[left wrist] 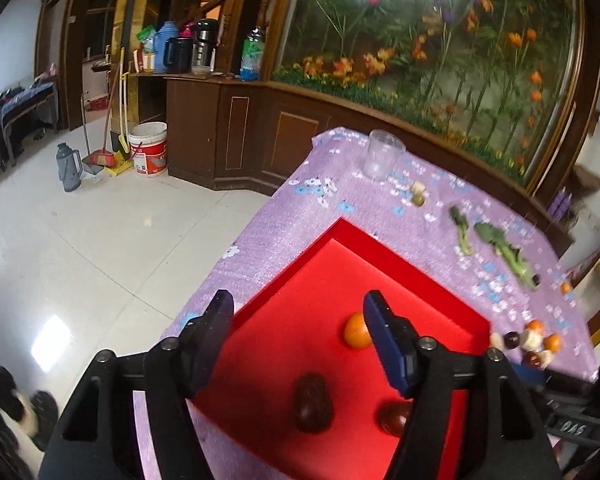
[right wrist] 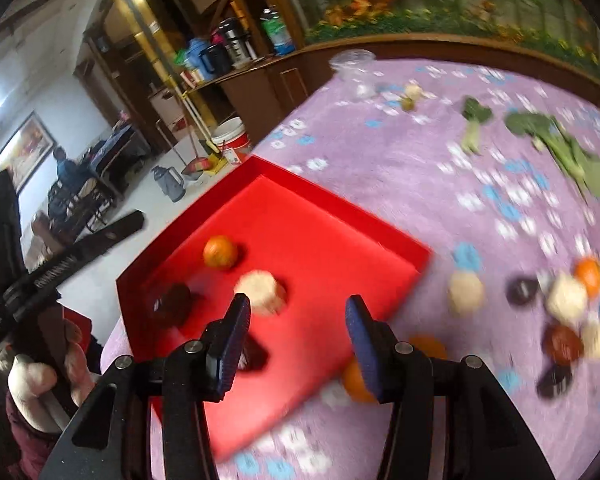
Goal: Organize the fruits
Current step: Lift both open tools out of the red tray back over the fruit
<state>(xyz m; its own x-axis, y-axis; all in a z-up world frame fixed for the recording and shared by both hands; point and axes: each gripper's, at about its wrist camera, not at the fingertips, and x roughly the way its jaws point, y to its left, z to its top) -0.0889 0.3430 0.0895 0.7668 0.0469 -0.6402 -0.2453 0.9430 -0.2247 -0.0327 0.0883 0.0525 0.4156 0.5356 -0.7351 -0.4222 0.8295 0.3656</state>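
A red tray [left wrist: 380,252] lies on the purple flowered cloth. In the left wrist view it holds an orange fruit [left wrist: 356,331], a dark red date [left wrist: 313,402] and another dark red fruit [left wrist: 394,418]. My left gripper [left wrist: 298,304] hangs open above the tray with nothing between its fingers. The right wrist view shows the tray [right wrist: 332,200] with the orange fruit [right wrist: 219,252], a pale round fruit [right wrist: 261,291] and dark fruits [right wrist: 176,300]. My right gripper [right wrist: 298,304] stands open over the tray's near side, empty. A pile of loose fruits [right wrist: 568,304] sits on the cloth to its right.
A clear plastic cup [left wrist: 381,154] stands at the table's far end, with two small fruits [left wrist: 418,196] beside it. Green leaves [left wrist: 504,252] lie on the cloth past the tray. The table edge drops to a tiled floor on the left. An orange fruit [right wrist: 354,380] lies by the tray's near corner.
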